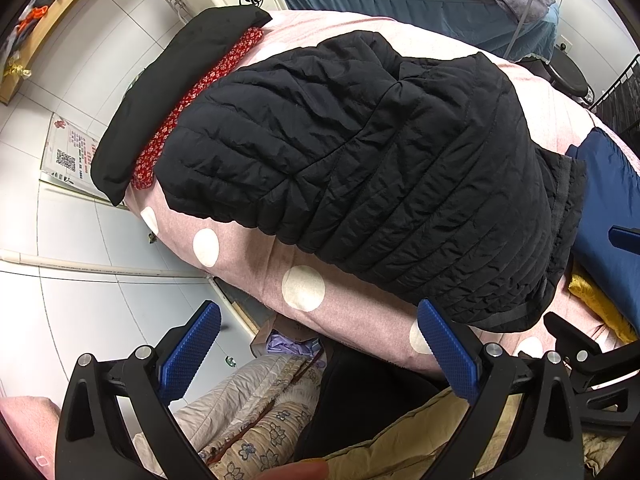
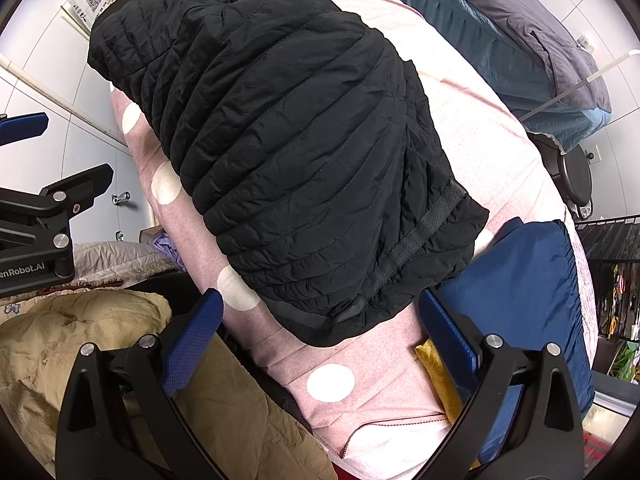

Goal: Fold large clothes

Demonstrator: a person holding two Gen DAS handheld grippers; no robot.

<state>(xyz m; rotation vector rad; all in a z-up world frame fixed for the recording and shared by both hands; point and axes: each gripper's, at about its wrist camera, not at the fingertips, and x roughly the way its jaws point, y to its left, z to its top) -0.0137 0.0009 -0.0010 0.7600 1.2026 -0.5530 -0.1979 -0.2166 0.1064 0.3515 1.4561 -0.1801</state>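
A black quilted jacket (image 1: 360, 160) lies folded into a thick bundle on a pink sheet with white dots (image 1: 248, 264). It also shows in the right wrist view (image 2: 296, 168), its taped hem nearest the camera. My left gripper (image 1: 320, 344) is open and empty, held just off the near edge of the surface, below the jacket. My right gripper (image 2: 320, 332) is open and empty, hovering over the pink sheet (image 2: 480, 120) just in front of the jacket's hem. The left gripper (image 2: 44, 200) shows at the left edge of the right wrist view.
A folded black garment (image 1: 168, 92) and a red floral cloth (image 1: 200, 92) lie beyond the jacket. A blue garment (image 2: 528, 292) and a yellow cloth (image 2: 436, 376) lie at its right. A tan quilt (image 2: 100, 360) is piled below the near edge. A dark bed (image 2: 520, 32) stands behind.
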